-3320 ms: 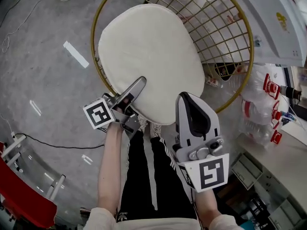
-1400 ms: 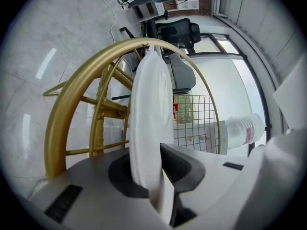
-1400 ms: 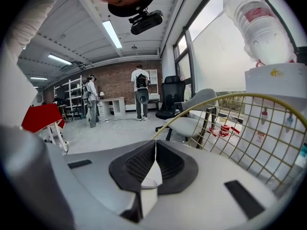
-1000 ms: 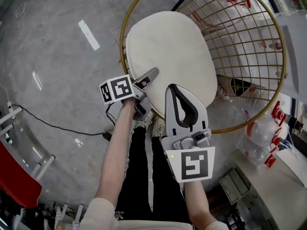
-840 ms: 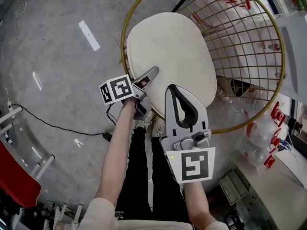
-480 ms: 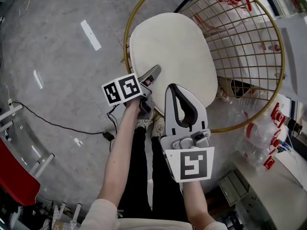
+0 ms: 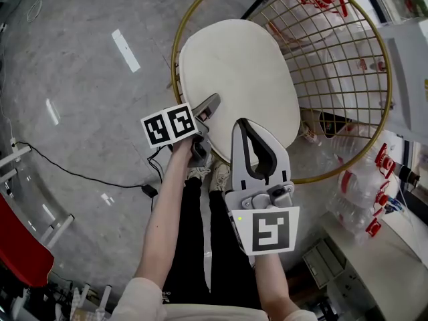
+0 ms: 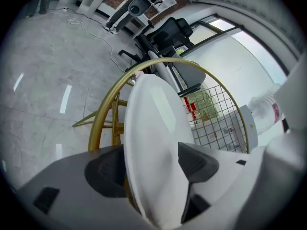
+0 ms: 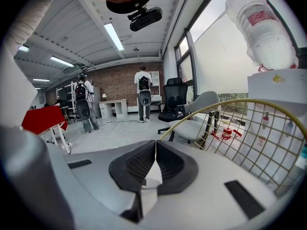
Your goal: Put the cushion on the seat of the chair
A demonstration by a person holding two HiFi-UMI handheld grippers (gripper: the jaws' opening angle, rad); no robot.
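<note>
While the person stands at the front of the chair, the gold wire chair (image 7: pixel 338 69) takes up the upper half of the head view, with a round hoop rim and a grid back. The white oval cushion (image 7: pixel 234 72) lies on the chair seat inside the hoop, and its edge runs just beside the rim on the person's left. At the chair's front left, the left tongs (image 7: pixel 211 105) straddle the cushion edge. The jaws have just been opening and now stand wide apart. The cushion edge is between the pads (image 8: pixel 194 159) in the left gripper view, but they no longer clamp it. At the chair's front, the right tongs (image 7: pixel 249 123) reach over the near edge of the cushion. In the right gripper view their pads (image 9: pixel 170 163) are closed against each other. A white sliver shows in the gap behind the pads; what it is cannot be told.
</note>
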